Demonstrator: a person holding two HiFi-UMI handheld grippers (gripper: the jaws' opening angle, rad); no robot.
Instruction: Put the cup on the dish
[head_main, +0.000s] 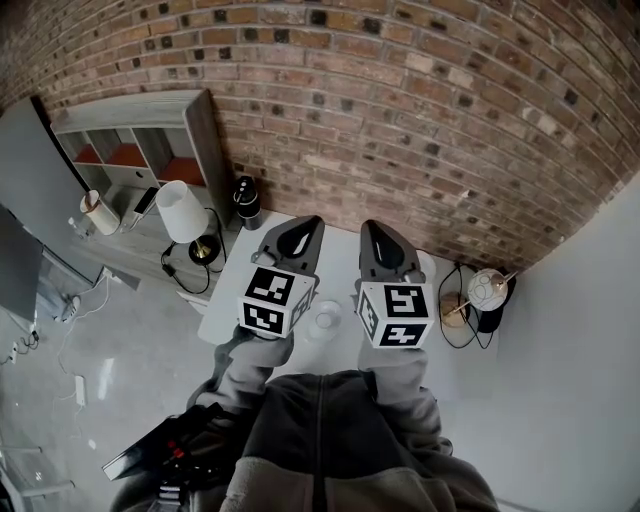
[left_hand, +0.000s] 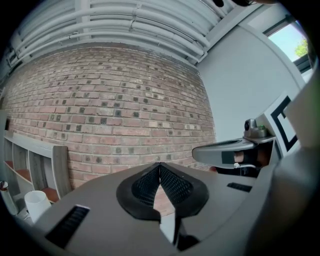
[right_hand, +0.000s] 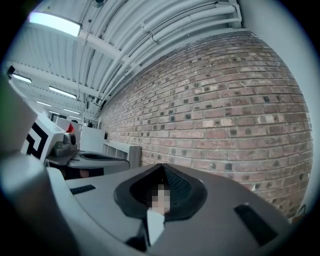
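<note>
Closest in, the person's grey fleece fills the bottom of the head view, soft and ribbed at the zip, and out from the sleeves come the two tools held level, side by side. The left gripper (head_main: 298, 238) has its jaws pressed together on nothing, the black cross-hatched pads meeting at the tip; the right gripper (head_main: 379, 240) is just as tightly closed and just as empty. Down between them sits the cup (head_main: 325, 322), small, clear and glassy, upright on the smooth white counter (head_main: 335, 262), untouched. A pale round edge just beside the right gripper looks like the dish (head_main: 428, 266), mostly hidden. And there's the danger: a see-through cup is hard to judge, slick walls could slip from a light pinch, and closed jaws coming down would knock it over. Further back stand a white-shaded lamp (head_main: 183, 212) and a dark bottle (head_main: 246, 200), then the rough brick wall (head_main: 400, 120).
</note>
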